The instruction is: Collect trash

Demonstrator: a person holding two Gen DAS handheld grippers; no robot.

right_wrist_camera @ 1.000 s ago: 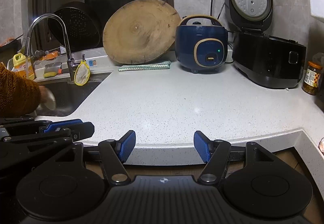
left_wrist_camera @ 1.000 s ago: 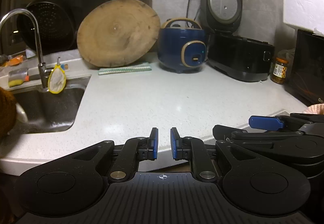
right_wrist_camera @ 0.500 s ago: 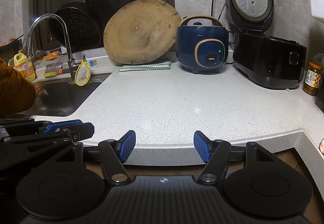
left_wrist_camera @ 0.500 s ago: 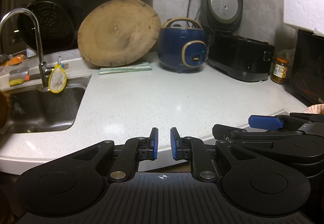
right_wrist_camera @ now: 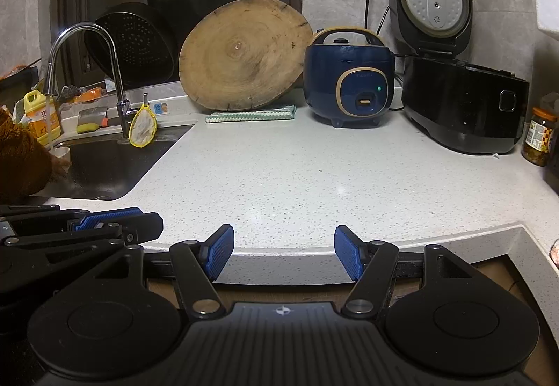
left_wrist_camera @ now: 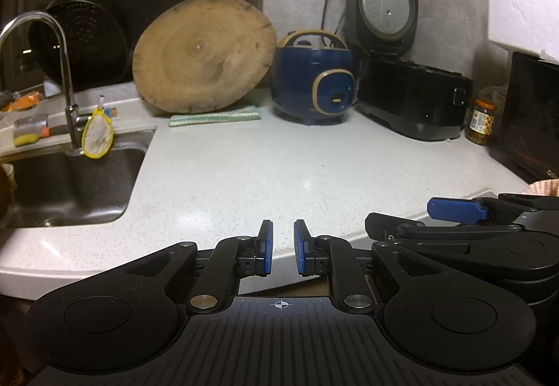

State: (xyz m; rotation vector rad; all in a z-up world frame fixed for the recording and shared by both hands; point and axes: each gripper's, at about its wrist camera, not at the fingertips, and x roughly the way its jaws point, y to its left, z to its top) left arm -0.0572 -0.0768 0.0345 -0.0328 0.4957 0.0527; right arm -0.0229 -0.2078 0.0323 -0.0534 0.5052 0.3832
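Note:
My left gripper (left_wrist_camera: 282, 235) hovers at the front edge of the speckled white countertop (left_wrist_camera: 279, 159); its blue pads stand nearly together with nothing between them. My right gripper (right_wrist_camera: 283, 246) stays beside it at the same edge, open and empty. Each gripper shows in the other's view: the right one (left_wrist_camera: 454, 209) at the lower right, the left one (right_wrist_camera: 108, 216) at the lower left. I see no obvious trash on the counter, only a tiny white scrap (right_wrist_camera: 496, 155) by the black cooker.
A sink (left_wrist_camera: 70, 183) with a faucet (right_wrist_camera: 115, 71) is at the left, where a person's brown sleeve (right_wrist_camera: 21, 162) holds a cup (right_wrist_camera: 62, 153) under running water. Along the back stand a round wooden board (right_wrist_camera: 244, 54), a blue cooker (right_wrist_camera: 349, 78), an open black cooker (right_wrist_camera: 461, 106) and a jar (right_wrist_camera: 539, 136).
Both grippers have kept still. The brown sleeve at the sink has shifted, and its hand now holds a cup under the running tap.

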